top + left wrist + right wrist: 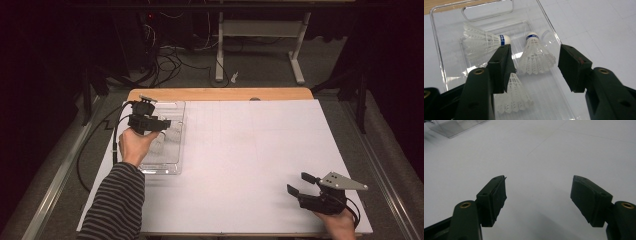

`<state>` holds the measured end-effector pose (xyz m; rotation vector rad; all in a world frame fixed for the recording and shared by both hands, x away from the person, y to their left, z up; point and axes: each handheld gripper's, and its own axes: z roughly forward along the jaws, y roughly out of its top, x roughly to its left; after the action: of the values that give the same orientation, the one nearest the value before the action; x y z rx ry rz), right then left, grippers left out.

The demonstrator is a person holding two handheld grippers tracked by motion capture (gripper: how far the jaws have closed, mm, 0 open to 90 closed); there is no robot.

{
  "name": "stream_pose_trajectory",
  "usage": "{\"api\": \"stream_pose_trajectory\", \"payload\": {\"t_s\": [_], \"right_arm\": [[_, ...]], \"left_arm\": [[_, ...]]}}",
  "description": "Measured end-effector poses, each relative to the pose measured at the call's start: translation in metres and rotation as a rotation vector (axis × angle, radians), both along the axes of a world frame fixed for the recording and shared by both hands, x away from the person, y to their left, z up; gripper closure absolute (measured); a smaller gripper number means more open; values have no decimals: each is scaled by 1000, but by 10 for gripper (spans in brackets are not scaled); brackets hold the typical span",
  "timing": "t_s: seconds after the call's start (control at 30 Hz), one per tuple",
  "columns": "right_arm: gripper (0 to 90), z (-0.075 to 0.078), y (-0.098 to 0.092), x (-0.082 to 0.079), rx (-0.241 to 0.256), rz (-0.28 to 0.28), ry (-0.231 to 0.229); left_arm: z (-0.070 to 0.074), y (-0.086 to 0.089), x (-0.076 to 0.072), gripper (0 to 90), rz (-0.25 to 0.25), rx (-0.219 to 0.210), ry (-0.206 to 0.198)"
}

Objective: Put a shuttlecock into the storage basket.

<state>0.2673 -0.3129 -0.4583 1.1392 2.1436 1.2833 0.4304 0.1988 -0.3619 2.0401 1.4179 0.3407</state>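
**Grippers apart, shuttlecocks waiting in the tray**

Jaws of the right gripper (pixel 300 183) are standing spread and empty over the white sheet (pixel 250 150), well apart from the clear tray (pixel 175 167) and nearer the person. The left gripper (pixel 535 66) is hovering just over that tray, released and grasping nothing. Inside the tray three white shuttlecocks are lying: one (pixel 515 96) nearest, one (pixel 535 56) between the jaws, one (pixel 482 41) toward the tray's handle slot (pixel 487 10).

A white sheet (pixel 250 160) covers the wooden table (pixel 220 94); cables (pixel 165 62) lie beyond.
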Motion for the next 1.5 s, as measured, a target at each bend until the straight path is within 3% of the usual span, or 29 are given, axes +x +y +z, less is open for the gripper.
{"api": "stream_pose_trajectory", "payload": {"t_s": [0.33,1.5], "right_arm": [[293,0,0,0,0,0,2],[292,0,0,0,3,0,2]], "left_arm": [[-2,3,-6,423,-4,-7,-4],[3,-2,-36,419,-88,-44,-50]]}}
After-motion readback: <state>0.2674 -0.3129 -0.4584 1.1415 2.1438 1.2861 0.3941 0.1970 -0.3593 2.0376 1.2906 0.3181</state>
